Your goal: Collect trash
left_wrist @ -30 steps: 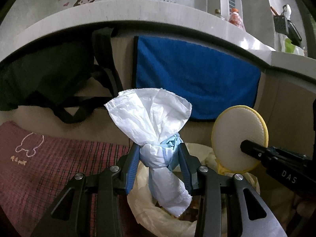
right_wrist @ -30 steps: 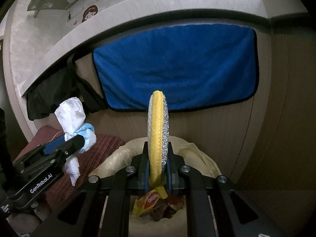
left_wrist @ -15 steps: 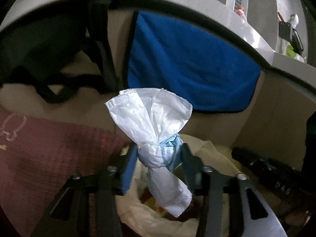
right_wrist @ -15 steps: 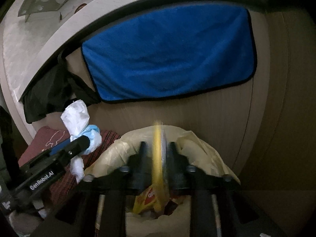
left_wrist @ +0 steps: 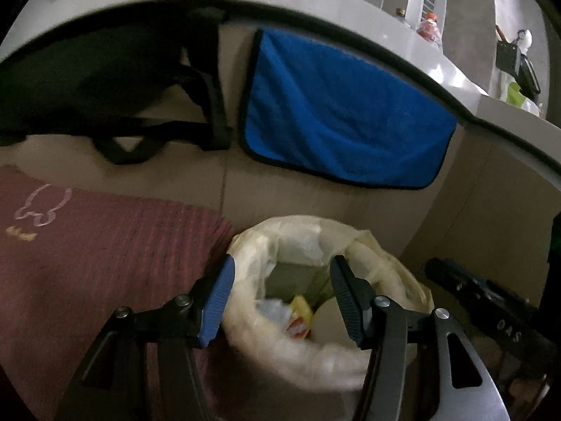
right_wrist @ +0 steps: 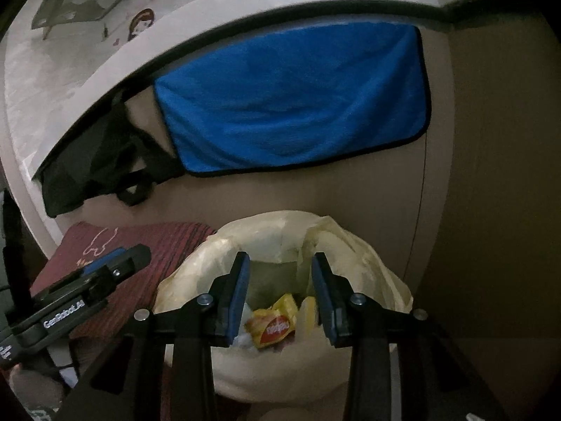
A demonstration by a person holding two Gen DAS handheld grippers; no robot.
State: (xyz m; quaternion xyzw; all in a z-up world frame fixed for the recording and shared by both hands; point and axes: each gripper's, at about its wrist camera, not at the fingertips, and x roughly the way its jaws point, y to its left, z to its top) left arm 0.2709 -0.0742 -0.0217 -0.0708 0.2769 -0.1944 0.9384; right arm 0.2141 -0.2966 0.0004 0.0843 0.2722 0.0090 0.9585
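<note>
Jaws of both the left gripper [left_wrist: 280, 300] and the right gripper [right_wrist: 280, 294], having just been opening, stand apart and empty directly above the lined bin [right_wrist: 368, 256].

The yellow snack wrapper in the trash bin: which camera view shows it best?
The right wrist view shows the yellow snack wrapper best: it lies unobstructed between the open fingers, its red logo visible, inside the trash bin. The left wrist view shows only a small, blurred yellow and red patch of it.

"GenRobot.AI" on left gripper [right_wrist: 119, 266] body, lower left; "DAS" on right gripper [left_wrist: 466, 287] body, lower right.
</note>
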